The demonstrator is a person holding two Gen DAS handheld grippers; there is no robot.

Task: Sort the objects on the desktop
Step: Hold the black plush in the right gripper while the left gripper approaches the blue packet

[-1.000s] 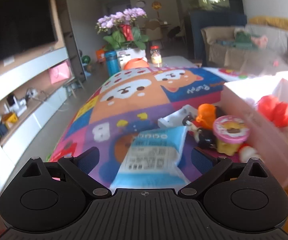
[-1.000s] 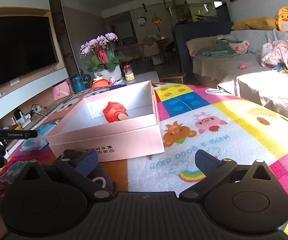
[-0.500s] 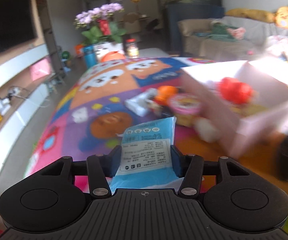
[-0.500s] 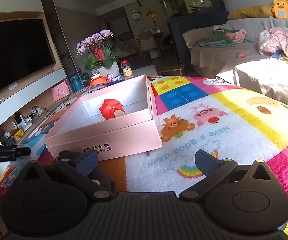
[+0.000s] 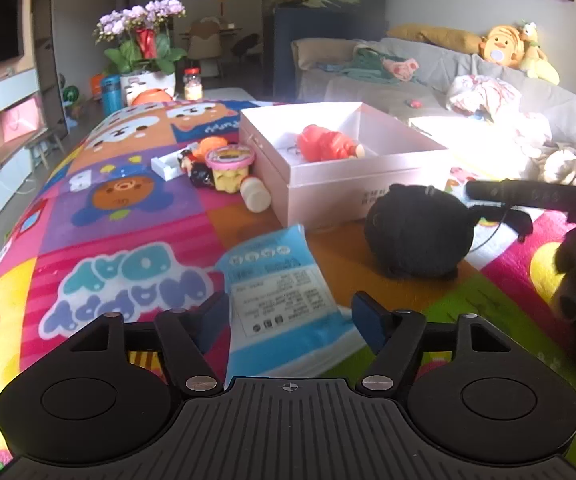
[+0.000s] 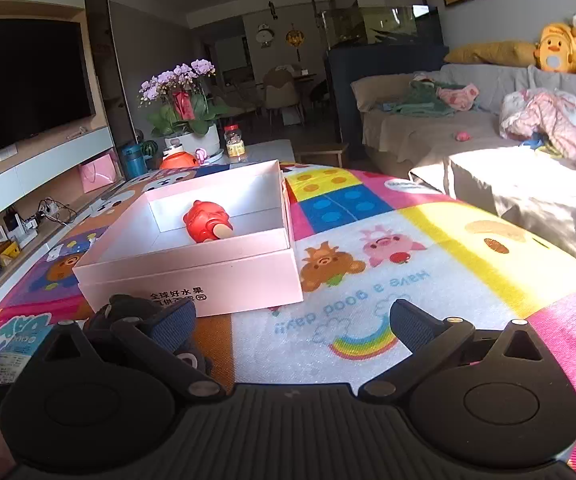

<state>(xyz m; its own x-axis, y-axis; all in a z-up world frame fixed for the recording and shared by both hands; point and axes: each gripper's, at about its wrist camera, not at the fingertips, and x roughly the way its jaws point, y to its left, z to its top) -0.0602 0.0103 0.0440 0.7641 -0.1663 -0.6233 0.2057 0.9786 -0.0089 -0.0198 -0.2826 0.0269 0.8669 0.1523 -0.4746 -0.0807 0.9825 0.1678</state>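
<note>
My left gripper (image 5: 290,314) is shut on a blue packet (image 5: 277,292) and holds it above the colourful mat. The packet also shows at the left edge of the right wrist view (image 6: 15,346). A pink open box (image 5: 352,168) holds a red toy (image 5: 326,146); the box (image 6: 191,272) and the toy (image 6: 205,222) show in the right wrist view too. A black plush toy (image 5: 418,232) sits by the box's near corner. My right gripper (image 6: 292,326) is open and empty, with the black plush (image 6: 127,312) behind its left finger.
Small toys lie left of the box: a pink-lidded cup (image 5: 229,166), a white flat piece (image 5: 165,164), a cream bottle (image 5: 255,196). A flower pot (image 5: 147,56) and jars stand at the table's far end. A sofa (image 6: 488,120) is to the right.
My left gripper closed on the blue packet, lifted it and swung right and back toward the box's near side. The right gripper barely moved and stays open.
</note>
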